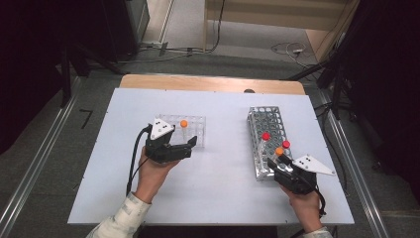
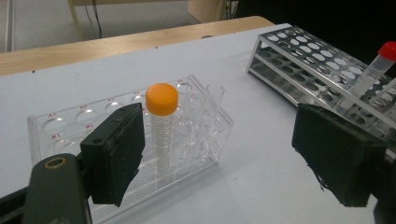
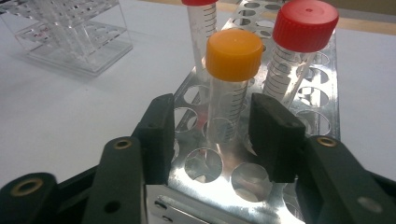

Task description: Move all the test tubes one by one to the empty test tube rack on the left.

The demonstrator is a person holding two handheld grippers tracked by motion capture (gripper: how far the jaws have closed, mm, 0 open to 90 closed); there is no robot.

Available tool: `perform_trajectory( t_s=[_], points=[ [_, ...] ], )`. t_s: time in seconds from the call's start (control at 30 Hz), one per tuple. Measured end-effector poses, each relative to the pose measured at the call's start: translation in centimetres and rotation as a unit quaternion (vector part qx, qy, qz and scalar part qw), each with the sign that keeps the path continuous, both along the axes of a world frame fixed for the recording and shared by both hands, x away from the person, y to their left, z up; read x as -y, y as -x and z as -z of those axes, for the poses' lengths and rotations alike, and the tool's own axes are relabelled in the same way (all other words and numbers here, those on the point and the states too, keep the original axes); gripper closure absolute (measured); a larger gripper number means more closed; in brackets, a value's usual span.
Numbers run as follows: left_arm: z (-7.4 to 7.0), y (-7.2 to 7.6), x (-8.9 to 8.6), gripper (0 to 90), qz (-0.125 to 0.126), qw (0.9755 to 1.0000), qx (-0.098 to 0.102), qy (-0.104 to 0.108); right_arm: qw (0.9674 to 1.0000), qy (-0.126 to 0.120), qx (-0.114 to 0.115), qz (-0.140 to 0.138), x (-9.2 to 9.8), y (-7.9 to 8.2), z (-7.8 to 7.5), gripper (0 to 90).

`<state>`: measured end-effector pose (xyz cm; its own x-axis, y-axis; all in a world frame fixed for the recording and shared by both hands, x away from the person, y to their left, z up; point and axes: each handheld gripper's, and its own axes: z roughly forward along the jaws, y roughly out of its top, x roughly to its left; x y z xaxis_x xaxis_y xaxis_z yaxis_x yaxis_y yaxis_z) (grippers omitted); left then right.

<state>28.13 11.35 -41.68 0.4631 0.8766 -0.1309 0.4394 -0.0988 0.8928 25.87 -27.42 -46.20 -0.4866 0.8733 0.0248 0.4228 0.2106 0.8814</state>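
A clear plastic rack (image 1: pixel 197 125) holds one orange-capped tube (image 1: pixel 183 124) upright. My left gripper (image 1: pixel 194 144) stands open just in front of this rack, its jaws wide apart and nothing between them; in the left gripper view the tube (image 2: pixel 161 121) rises just beyond the left pad. A metal rack (image 1: pixel 265 121) at the right holds two red-capped tubes (image 1: pixel 266 136) and an orange-capped tube (image 1: pixel 279 150). My right gripper (image 3: pixel 212 135) is open, with that orange-capped tube (image 3: pixel 233 56) between its pads and a gap showing on the left side.
The white table top (image 1: pixel 223 188) ends in a wooden strip (image 1: pixel 208 83) at the far edge. Open space lies between the two racks. Beyond the table the floor carries cables and dark stands.
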Motion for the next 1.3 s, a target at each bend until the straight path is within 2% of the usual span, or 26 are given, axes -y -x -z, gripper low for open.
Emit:
perform_trajectory(
  t_s=[0.33,0.53,0.6,0.9,1.1,1.3],
  points=[
    [0.0,0.1,0.2,17.9,0.001,1.0,0.001,-0.003,0.9999,-0.004,0.007,0.011,0.2,-0.3,0.1,70.6],
    [0.0,0.1,0.2,17.9,0.001,1.0,0.001,-0.001,0.9997,-0.007,0.019,0.009,0.3,-0.1,-0.6,71.2],
    [0.0,0.1,0.2,17.9,0.001,1.0,0.001,0.0,0.9996,-0.012,0.024,0.009,0.3,0.1,-1.1,71.2],
    [0.0,0.1,0.2,17.9,-0.001,1.0,0.003,-0.001,0.9982,-0.009,0.058,0.006,0.3,1.0,-3.5,71.5],
    [0.0,0.1,0.1,17.9,0.0,1.0,0.004,-0.001,0.997,-0.019,0.075,0.002,0.3,1.7,-5.0,71.5],
    [-0.1,0.1,0.1,17.9,0.0,1.0,0.004,0.001,0.9965,-0.023,0.079,-0.013,-0.4,2.2,-5.5,71.6]
  ],
)
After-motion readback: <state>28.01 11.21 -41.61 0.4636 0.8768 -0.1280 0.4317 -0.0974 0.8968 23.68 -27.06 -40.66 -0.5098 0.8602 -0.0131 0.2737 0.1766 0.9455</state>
